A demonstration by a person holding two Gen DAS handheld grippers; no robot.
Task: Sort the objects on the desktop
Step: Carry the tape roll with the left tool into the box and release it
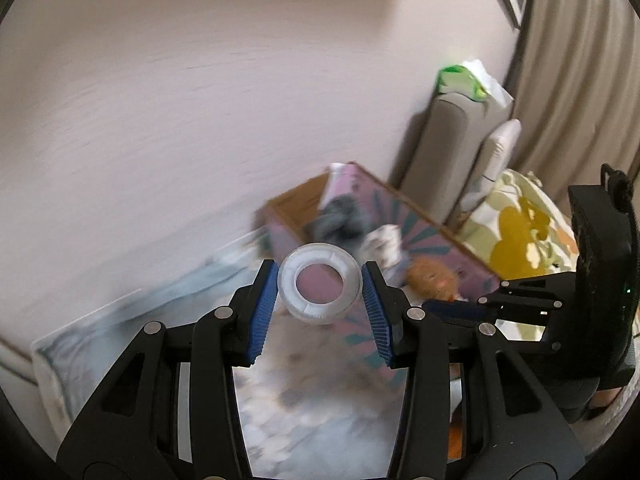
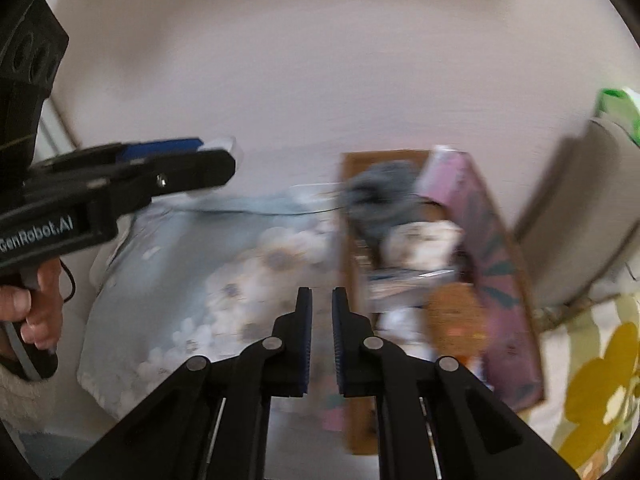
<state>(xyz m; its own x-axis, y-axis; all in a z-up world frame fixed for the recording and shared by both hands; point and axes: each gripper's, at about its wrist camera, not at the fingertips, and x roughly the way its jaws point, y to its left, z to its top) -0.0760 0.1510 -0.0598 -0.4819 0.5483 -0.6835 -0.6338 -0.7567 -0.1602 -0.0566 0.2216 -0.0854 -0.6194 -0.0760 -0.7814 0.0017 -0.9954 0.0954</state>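
My left gripper [image 1: 320, 286] is shut on a clear roll of tape [image 1: 319, 289], held in the air between its blue pads, in front of a pink cardboard box [image 1: 424, 236]. The box holds a grey cloth [image 1: 340, 220], a white patterned item [image 1: 386, 244] and an orange round thing [image 1: 434, 280]. In the right wrist view the left gripper [image 2: 216, 150] is at the upper left with the tape's pale edge showing. My right gripper [image 2: 321, 334] is empty, jaws nearly closed with a narrow gap, just left of the box [image 2: 508, 280].
A pale blue flowered cloth [image 2: 192, 280] covers the surface left of the box. A grey cushion [image 1: 444, 152] and a yellow flowered cloth [image 1: 520, 232] lie to the right. A plain wall stands behind. Both views are motion blurred.
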